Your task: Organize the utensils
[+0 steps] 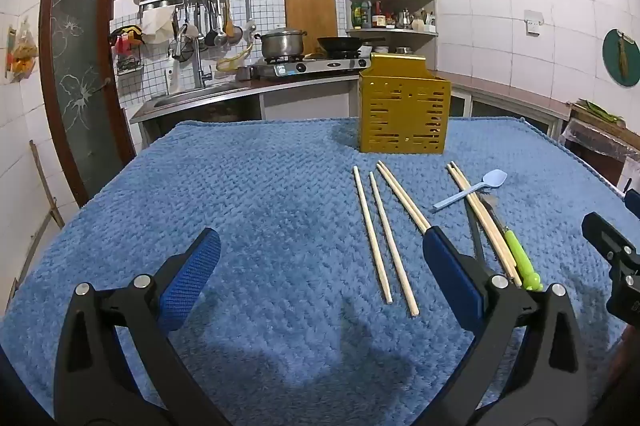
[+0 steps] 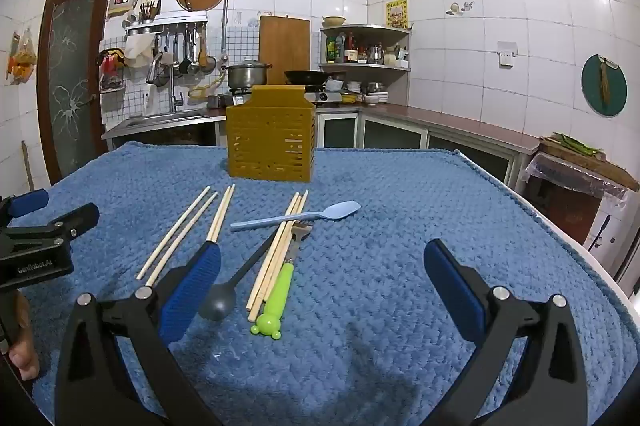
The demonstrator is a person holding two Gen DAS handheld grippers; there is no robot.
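Only the right wrist view shows the round black spoon (image 2: 224, 294) beside the green bear-handled fork (image 2: 276, 294). Wooden chopsticks (image 1: 384, 238) and a light blue spoon (image 2: 300, 215) lie on the fuzzy blue cloth (image 1: 240, 194), near the yellow slotted holder (image 1: 404, 108). Both the left gripper (image 1: 324, 286) and the right gripper (image 2: 320, 290) stand wide apart, holding nothing. White tiled kitchen walls stand behind.

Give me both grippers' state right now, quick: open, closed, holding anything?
Left gripper: open wide, nothing between its jaws.
Right gripper: open wide, holding nothing; it hangs above the utensils on the blue cloth.
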